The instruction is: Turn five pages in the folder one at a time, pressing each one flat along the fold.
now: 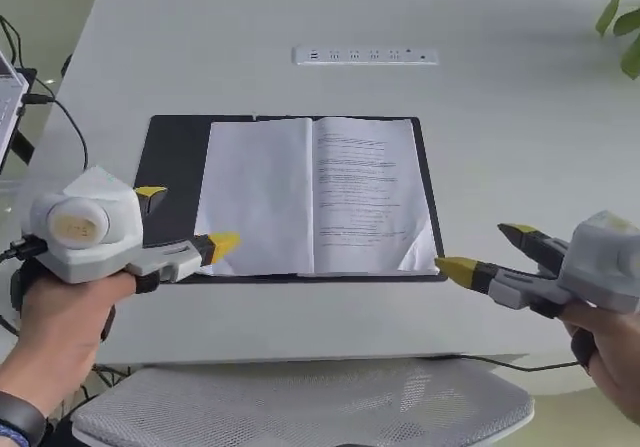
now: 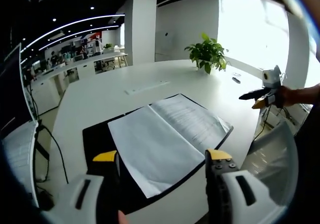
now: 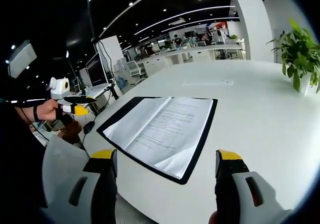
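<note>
L claw (image 1: 188, 217), R claw (image 1: 484, 248): white bodies, yellow tips; dark wristband (image 1: 22, 417).

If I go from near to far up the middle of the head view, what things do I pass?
Mesh chair back → open folder → white power strip.

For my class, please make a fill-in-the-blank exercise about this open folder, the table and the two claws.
1. The folder has a ____ cover.
2. In the head view, the printed page lies to the ____ of the blank page.
3. The left claw and the right claw are both ____, holding nothing.
4. The power strip on the table is coloured ____.
Missing words: black; right; open; white.
</note>
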`<state>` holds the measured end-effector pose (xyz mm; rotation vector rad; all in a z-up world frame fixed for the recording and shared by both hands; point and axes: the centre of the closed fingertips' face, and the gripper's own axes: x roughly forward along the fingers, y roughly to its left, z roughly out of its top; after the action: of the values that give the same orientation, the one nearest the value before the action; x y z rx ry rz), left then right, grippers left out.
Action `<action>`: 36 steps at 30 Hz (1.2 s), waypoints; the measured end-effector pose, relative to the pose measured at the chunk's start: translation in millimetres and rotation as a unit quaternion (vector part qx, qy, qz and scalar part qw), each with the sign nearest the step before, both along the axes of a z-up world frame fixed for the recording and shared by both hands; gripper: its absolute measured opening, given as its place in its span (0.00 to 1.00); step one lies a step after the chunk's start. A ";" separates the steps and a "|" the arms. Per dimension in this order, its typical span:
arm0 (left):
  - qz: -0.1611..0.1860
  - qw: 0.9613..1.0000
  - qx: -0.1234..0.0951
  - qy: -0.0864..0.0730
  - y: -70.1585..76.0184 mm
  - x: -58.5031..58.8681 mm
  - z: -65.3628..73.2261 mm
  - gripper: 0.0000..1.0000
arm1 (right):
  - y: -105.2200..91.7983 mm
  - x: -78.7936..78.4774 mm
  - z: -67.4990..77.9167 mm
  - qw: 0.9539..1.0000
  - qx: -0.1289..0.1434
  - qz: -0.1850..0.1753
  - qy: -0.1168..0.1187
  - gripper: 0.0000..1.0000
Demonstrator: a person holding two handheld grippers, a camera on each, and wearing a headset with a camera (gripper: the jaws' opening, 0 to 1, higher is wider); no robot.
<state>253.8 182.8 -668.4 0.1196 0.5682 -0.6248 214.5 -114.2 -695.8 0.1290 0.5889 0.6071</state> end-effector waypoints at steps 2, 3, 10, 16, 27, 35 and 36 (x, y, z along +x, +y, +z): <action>-0.011 1.000 -0.001 0.002 -11.8 2.0 -0.8 0.68 | -2.4 -0.6 0.3 1.000 0.001 -0.003 0.000 0.80; -0.021 1.000 0.000 0.003 -19.5 2.6 -2.0 0.68 | -3.2 -0.6 0.5 1.000 0.001 -0.004 0.000 0.80; -0.057 0.998 -0.004 0.002 -57.2 9.7 -1.9 0.67 | -14.7 -0.6 -0.2 1.000 0.006 -0.011 0.001 0.79; -0.092 0.996 -0.001 0.004 -92.1 12.9 -6.1 0.66 | -12.9 -2.3 0.4 1.000 0.009 -0.010 0.002 0.78; -0.118 0.993 -0.015 0.005 -147.9 26.9 -7.9 0.66 | -18.8 -2.4 -1.9 1.000 0.013 -0.009 0.001 0.78; -0.154 0.988 -0.029 0.010 -206.4 29.2 -16.9 0.65 | -23.3 -2.2 -1.0 1.000 0.025 -0.015 0.002 0.76; -0.159 0.987 -0.026 0.012 -212.3 28.4 -20.0 0.65 | -23.7 -2.2 -1.1 1.000 0.025 -0.015 0.002 0.76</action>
<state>282.2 -29.5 -688.5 0.1561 0.5612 -0.9524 212.3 -137.9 -696.9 0.1851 0.5750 0.5923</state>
